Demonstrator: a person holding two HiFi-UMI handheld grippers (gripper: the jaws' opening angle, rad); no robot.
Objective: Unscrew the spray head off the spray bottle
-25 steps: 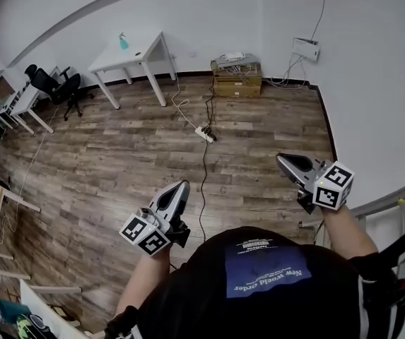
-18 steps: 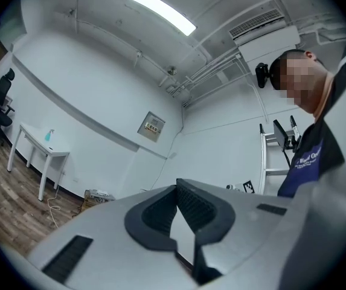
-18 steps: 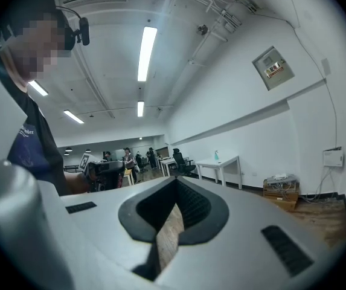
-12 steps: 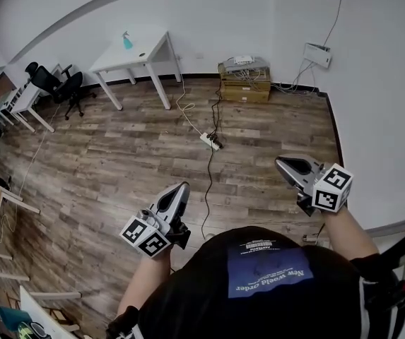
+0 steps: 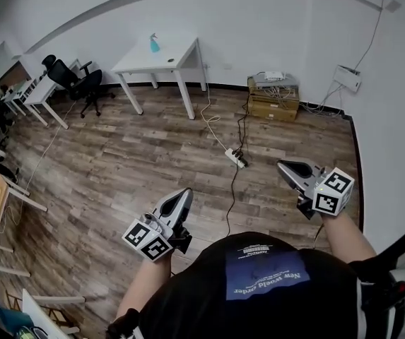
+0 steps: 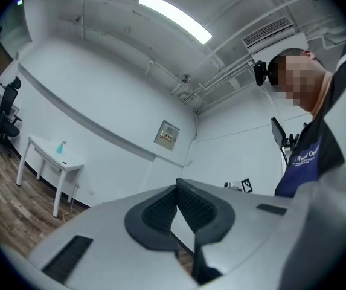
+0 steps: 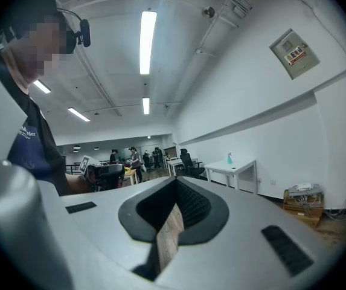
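I hold both grippers out in front of my chest over the wood floor (image 5: 117, 154), and neither has anything in it. The left gripper (image 5: 182, 195) has its jaws pressed together at the tips. In its own view, the left gripper (image 6: 177, 185) shows the ribbed pads meeting, with nothing between them. The right gripper (image 5: 284, 167) is closed the same way. In the right gripper view (image 7: 176, 185), I see only floor through the small gap behind the touching tips.

The spray bottle (image 5: 154, 43) stands upright on a white table (image 5: 184, 48) against the far wall, near the table's back edge. It is well apart from both grippers. It is blue-green and too small for me to read the joint between head and bottle. The left gripper view finds the same bottle (image 6: 60, 148) on the table (image 6: 70, 162) at the left of the picture. The right gripper view shows the bottle (image 7: 229, 158) on the table (image 7: 243, 167) to the right of the jaws.

A black office chair (image 5: 75, 83) sits just left of the table. To the right of the table, a cardboard box (image 5: 273, 106) stands by the wall with a flat device on top. A power strip (image 5: 236, 158) lies on the floor between the box and my grippers, its cable trailing toward me.
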